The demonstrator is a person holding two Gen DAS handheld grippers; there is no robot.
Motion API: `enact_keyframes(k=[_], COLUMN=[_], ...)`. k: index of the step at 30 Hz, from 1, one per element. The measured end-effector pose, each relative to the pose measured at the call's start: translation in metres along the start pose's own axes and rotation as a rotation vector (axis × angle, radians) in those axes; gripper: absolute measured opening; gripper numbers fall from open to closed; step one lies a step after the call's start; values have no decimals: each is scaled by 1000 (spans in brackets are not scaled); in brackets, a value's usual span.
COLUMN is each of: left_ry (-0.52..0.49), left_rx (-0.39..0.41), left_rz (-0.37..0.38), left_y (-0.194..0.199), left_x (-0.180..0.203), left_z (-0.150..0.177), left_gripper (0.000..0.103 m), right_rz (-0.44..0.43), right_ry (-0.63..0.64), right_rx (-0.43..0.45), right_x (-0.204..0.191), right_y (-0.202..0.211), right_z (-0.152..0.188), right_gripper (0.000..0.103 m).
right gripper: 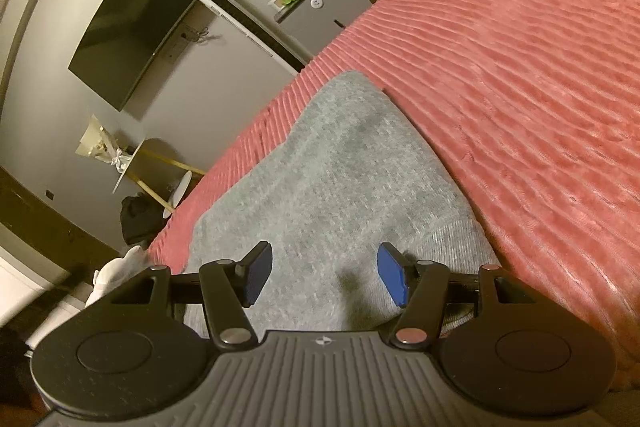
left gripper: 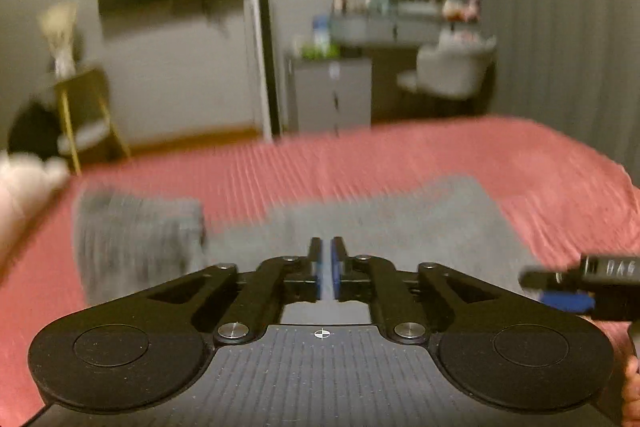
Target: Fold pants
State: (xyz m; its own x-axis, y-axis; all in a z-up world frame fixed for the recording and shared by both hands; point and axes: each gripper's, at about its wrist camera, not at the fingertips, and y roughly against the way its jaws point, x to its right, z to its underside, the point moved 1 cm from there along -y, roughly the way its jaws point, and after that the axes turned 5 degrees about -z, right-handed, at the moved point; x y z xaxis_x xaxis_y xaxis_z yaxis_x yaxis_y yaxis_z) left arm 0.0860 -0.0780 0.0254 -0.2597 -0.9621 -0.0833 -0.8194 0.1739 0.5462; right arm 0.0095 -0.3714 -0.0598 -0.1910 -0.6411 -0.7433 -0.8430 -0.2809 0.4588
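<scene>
The gray pants (left gripper: 380,223) lie on a red ribbed blanket (left gripper: 540,163) that covers the bed. In the left wrist view, which is blurred, the pants stretch across the middle of the frame, and one end is folded over into a thicker bundle at the left. The left gripper (left gripper: 327,259) is at the lower centre; its blue pads (left gripper: 317,267) are pressed almost together, with only a thin gap, and I cannot tell if any cloth is between them. At the right edge of this view a part of the right gripper (left gripper: 580,287) comes in, black with a blue pad.

In the right wrist view the picture is tilted. The pants (right gripper: 332,179) fill the centre and run from the lower middle up to the middle of the frame, with the blanket (right gripper: 520,67) on the right side and along their left edge. The right gripper (right gripper: 326,277) is at the lower centre, its fingers spread wide, just above the gray cloth and gripping nothing.

In the background, a dark TV (right gripper: 132,31) hangs on the wall at the upper left, and a gray cabinet (right gripper: 332,7) stands behind the bed at the upper middle.
</scene>
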Motion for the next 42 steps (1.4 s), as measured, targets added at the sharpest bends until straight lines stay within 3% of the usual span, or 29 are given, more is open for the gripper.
enact_keyframes(k=[2,3,6,7,9,10,14,18,24,29,32,37,39,42], left_ry=[113,180,365,413,512,557,534,586,587,576,587,617,618,611], left_rx=[-53,-79,-136,-139,-142,-148,-218,-281,-354,-392,-402,-454,-469,-472], left_rz=[-16,-36,-121,-156,-260,-318,-600,-569,-588,-676,-685,-647,-636,-602], left_y=[-4,-6,-3,3,11,14,19,9,-19,-27,-28,-29,-27,-22], left_x=[-8,-21,-74,-91,-130,-146,-180,-202,-214,-226,-235,-239,-237,-230], left_z=[17,24,36,40,44,46,49,62,76,84,90,101,104,106], left_gripper=[31,47,50,56,68,68,68,70,67,64,64,66,67,70], right_rz=[-11,-25,-58,-64,-69,-93,-196,-244,-265,-298,-346,-359,-342,-337], right_ry=[9,18,49,62,85,84,128,223,247,263,238,213,226,294], right_rx=[-4,-6,-17,-28,-60,-77,-190,-275,-373,-412,-420,-495,-491,-507], right_x=[-2,-4,-9,-12,-20,-25,-66,-114,-139,-152,-164,-186,-197,-227], right_y=[4,5,5,3,-6,-12,-53,-99,-149,-179,-201,-271,-290,-301], right_z=[2,3,4,4,4,4,10,18,35,42,37,35,37,44], right_gripper=[63,66,67,67,67,67,67,67,67,67,67,93,92,81])
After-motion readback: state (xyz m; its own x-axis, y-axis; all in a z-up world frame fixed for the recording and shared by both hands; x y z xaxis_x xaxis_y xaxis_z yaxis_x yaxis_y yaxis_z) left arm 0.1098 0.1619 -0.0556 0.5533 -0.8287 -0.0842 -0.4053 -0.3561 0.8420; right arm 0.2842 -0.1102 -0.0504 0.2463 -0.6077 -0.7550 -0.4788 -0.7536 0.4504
